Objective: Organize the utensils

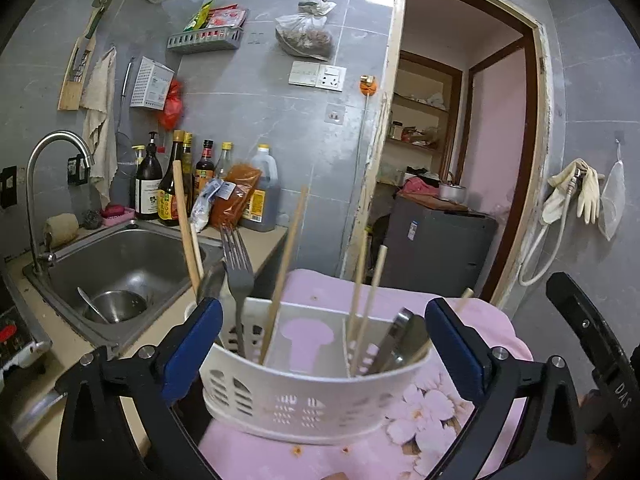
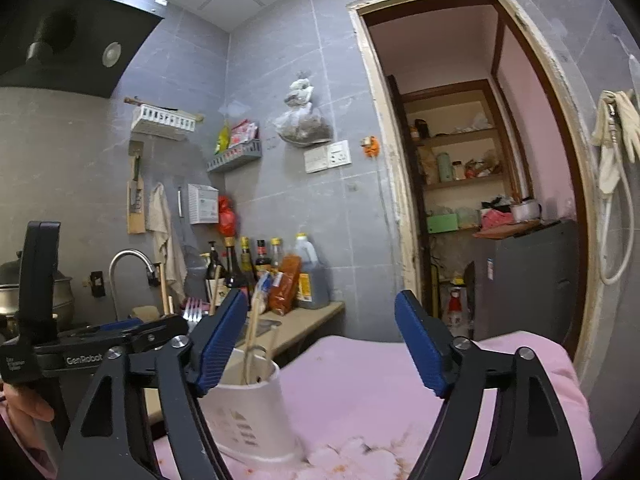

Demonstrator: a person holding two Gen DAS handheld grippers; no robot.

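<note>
A white slotted utensil holder (image 1: 312,396) stands on a pink floral cloth (image 1: 424,412). In it are a metal fork (image 1: 238,272), a wooden-handled utensil (image 1: 183,220), several wooden chopsticks (image 1: 286,264) and flat metal utensils (image 1: 400,340). My left gripper (image 1: 324,344) is open, with its blue pads (image 1: 192,344) standing wide on either side of the holder and not pressing on it. My right gripper (image 2: 320,346) is open over the cloth (image 2: 352,384) with nothing between its fingers. The holder (image 2: 248,412) sits just below its left finger (image 2: 220,344).
A steel sink (image 1: 132,256) with a bowl (image 1: 120,304) and a spoon lies left of the holder, under a curved tap (image 1: 44,160). Sauce bottles (image 1: 168,184) and packets line the counter's back. A doorway (image 1: 460,160) opens at the right. A hand (image 2: 24,404) holds the left gripper.
</note>
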